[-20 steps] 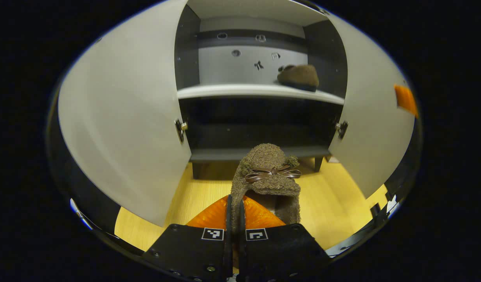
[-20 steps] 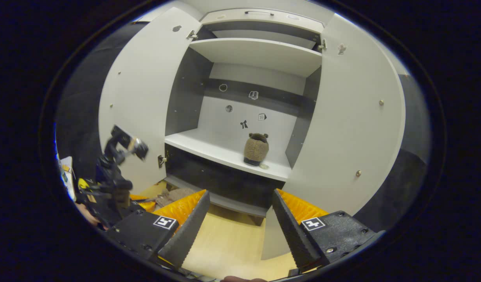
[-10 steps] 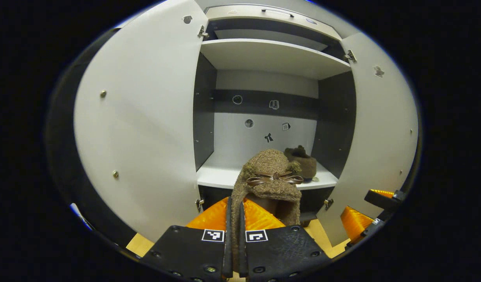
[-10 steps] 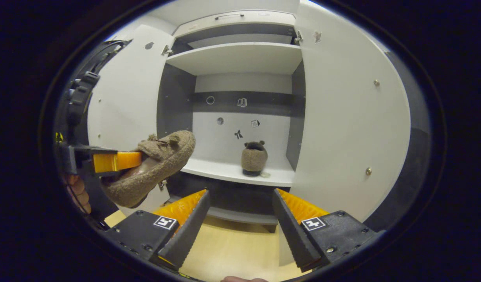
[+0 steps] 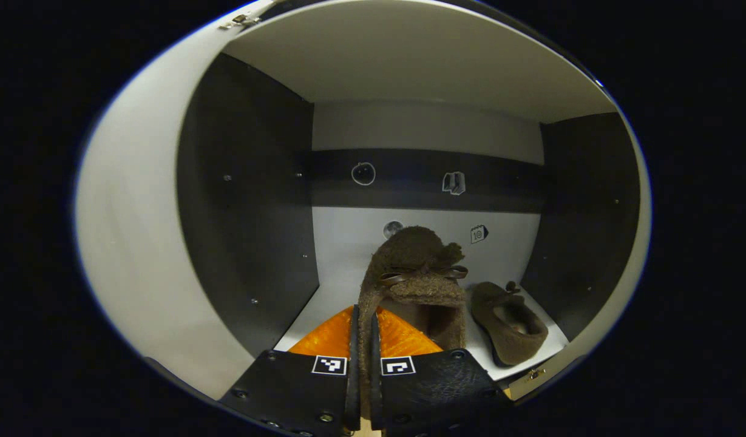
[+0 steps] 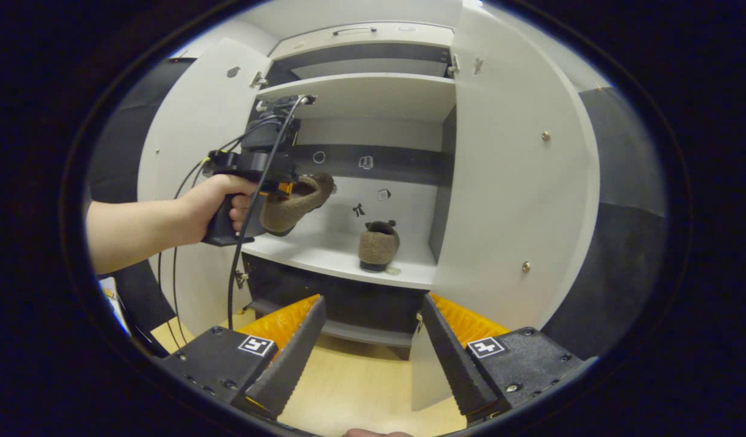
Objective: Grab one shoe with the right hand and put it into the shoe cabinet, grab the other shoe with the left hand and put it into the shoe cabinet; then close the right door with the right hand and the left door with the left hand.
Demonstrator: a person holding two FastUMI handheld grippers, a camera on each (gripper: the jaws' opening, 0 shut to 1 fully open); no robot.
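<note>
**Second slipper held inside the cabinet, first one on the shelf**

In the right gripper view, a person's bare hand (image 6: 218, 203) at the left holds the left gripper (image 6: 281, 185) by its black handle, with black cables hanging from it. That gripper reaches into the middle compartment of the white shoe cabinet with dark grey inner walls (image 6: 354, 91). In the left gripper view, the left gripper (image 5: 362, 340) has both fingers pressed tight on one side wall of a fuzzy brown slipper with a thin brown bow (image 5: 416, 273). The slipper's toe points toward the far back panel. From the right gripper view this same held slipper (image 6: 294, 203) hangs above the left part of the white shelf (image 6: 324, 255), not touching it.

Further right, the other fuzzy brown slipper (image 5: 509, 321) lies on the shelf near the right inner wall, its opening facing up in the left gripper view; in the right gripper view it (image 6: 379, 243) stands on the shelf's right half, well apart from the held one.

The white left door (image 6: 190, 139) and the white right door (image 6: 512, 194) both stand wide open. At the near bottom of the right gripper view, the right gripper (image 6: 373, 349) has its jaws spread wide with nothing between them, above the light wooden floor (image 6: 354, 394).
</note>
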